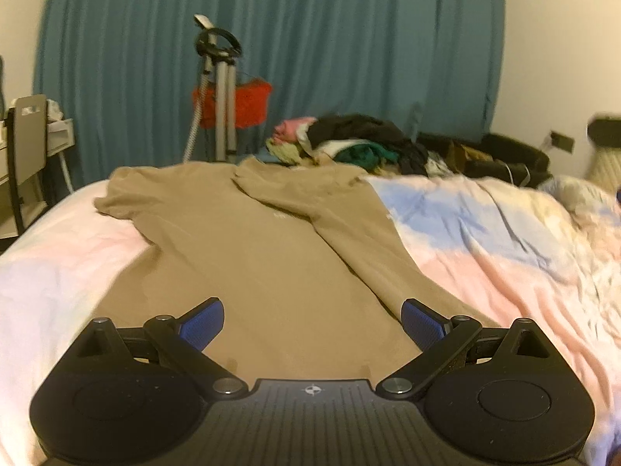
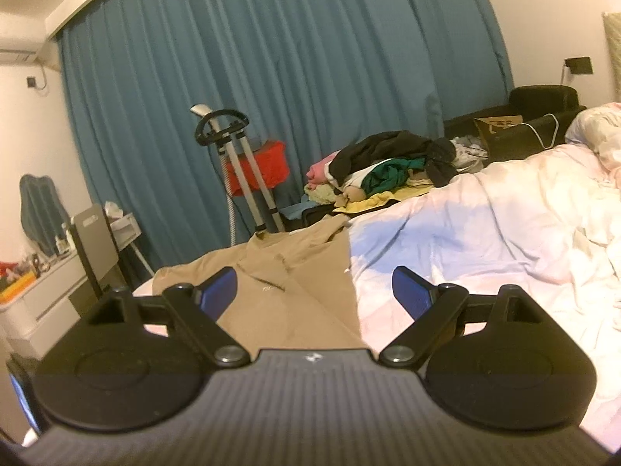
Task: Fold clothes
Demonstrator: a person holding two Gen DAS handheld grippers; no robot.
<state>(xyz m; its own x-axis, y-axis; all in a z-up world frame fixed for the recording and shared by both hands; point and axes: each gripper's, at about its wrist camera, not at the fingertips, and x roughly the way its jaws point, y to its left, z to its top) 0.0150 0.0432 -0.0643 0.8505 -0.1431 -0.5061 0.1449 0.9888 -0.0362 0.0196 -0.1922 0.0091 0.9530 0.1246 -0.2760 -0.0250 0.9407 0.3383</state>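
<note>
Tan shirt [image 1: 248, 256] flat on bed [image 1: 485, 240]; clothes pile [image 1: 361, 139] behind.

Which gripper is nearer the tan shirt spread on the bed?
Left. The left gripper hangs open low over the tan shirt, fabric filling its gap. The right gripper, also open, is higher and farther back, over the shirt's right edge.

Teal curtain [image 2: 291, 58] — pale walls [image 2: 551, 19]

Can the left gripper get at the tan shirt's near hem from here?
Probably yes. The left gripper is open right over the shirt, which lies flat on the bed with nothing between the fingers and the cloth.
</note>
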